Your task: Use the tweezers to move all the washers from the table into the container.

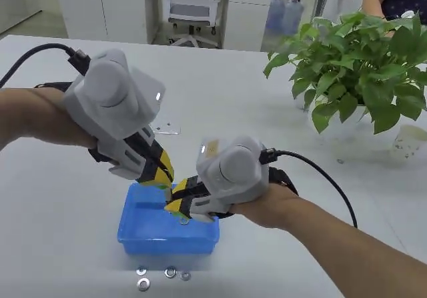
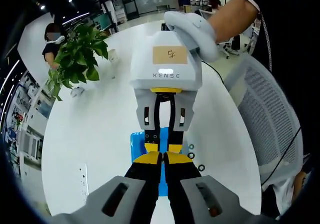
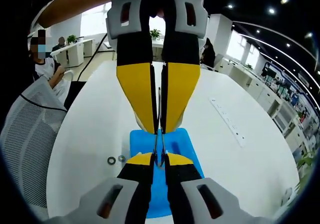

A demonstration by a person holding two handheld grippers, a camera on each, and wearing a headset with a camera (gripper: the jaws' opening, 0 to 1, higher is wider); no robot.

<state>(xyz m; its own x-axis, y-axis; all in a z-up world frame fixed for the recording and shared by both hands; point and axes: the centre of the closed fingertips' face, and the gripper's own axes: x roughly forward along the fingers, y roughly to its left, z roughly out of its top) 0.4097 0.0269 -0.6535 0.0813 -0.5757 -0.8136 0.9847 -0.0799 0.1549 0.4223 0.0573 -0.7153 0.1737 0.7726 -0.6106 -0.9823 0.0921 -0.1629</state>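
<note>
The washers (image 1: 170, 272) lie loose on the table just beside the near wall of the blue container (image 1: 167, 242). They look like small, thin metal rings: light, stiff, flat and likely to slide, so I judge each is best pinched across its rim or through its hole. Above the container the left gripper (image 1: 160, 173) and right gripper (image 1: 179, 203) meet tip to tip. In the right gripper view the tweezers (image 3: 159, 124) run as a thin dark line between the left gripper's nearly closed yellow jaws and down between the right gripper's own closed tips. I cannot tell whether the tweezers, themselves pressed narrow, carry a washer over the container.
</note>
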